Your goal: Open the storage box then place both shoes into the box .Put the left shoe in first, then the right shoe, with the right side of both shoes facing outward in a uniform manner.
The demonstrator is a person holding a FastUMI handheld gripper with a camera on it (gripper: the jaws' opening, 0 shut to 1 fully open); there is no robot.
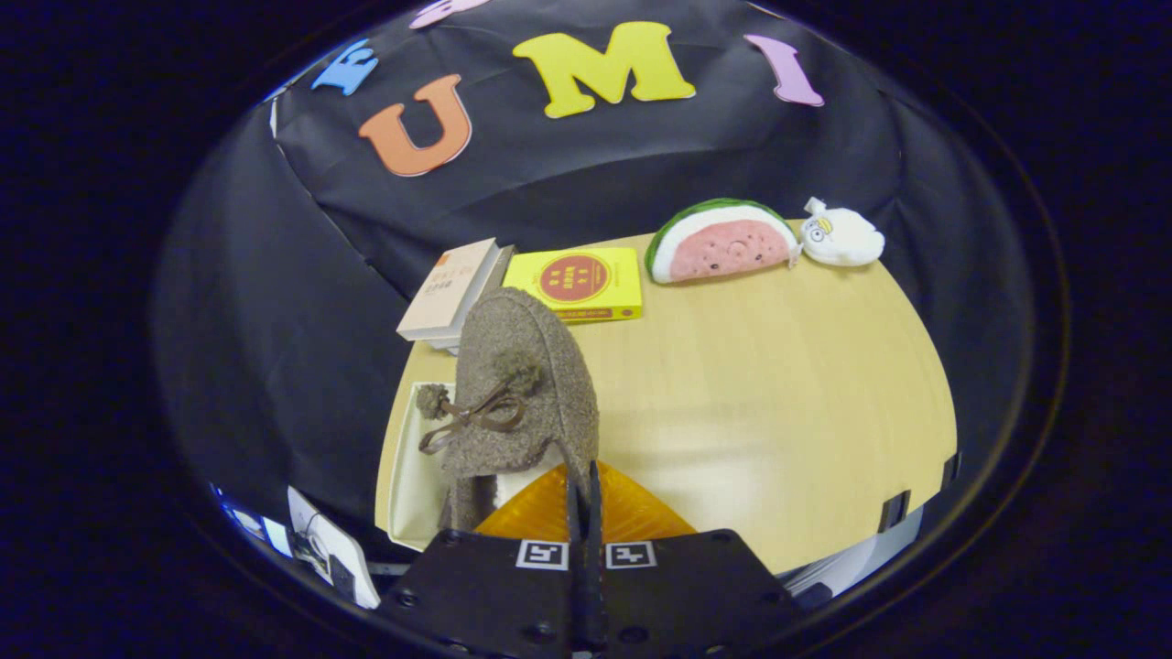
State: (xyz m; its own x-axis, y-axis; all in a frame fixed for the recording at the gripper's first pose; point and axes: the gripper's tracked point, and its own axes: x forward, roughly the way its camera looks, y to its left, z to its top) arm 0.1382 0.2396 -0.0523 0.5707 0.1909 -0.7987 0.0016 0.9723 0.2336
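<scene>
1. My gripper (pixel 583 499), lower centre, has its jaws pinched together on the rim of a fuzzy brown shoe (pixel 522 384).
2. The shoe hangs over what may be the white storage box (pixel 412 476), lower left.
3. The pale wooden table (pixel 778 403) lies open to the right.

The gripper (pixel 583 494) has its two fingers drawn together, apparently pinching the rim of the fuzzy brown-grey slipper shoe (pixel 517 384) held aloft.
</scene>
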